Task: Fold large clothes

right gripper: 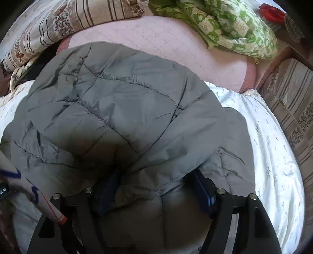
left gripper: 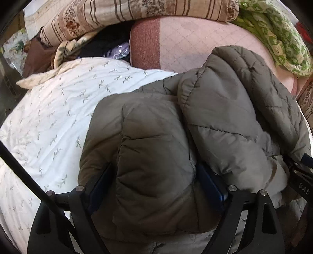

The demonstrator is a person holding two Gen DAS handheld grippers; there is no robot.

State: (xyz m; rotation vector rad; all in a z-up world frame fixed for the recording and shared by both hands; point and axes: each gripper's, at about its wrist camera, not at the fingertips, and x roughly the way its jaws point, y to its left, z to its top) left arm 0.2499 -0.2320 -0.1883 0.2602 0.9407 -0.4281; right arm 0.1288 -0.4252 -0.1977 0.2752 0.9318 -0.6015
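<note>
A grey-olive quilted puffer jacket lies bunched on a white leaf-print duvet. My left gripper has a thick padded fold of the jacket between its two blue pads, fingers pressed against the fabric. In the right wrist view the same jacket fills the middle. My right gripper has the jacket's near edge bunched between its blue pads, fingers partly buried in fabric. The right gripper's body shows at the left view's right edge.
A pink quilted mattress pad lies beyond the jacket. A striped floral quilt and a green patterned quilt are piled at the far side. Dark clothes sit at the far left. A striped bed side is to the right.
</note>
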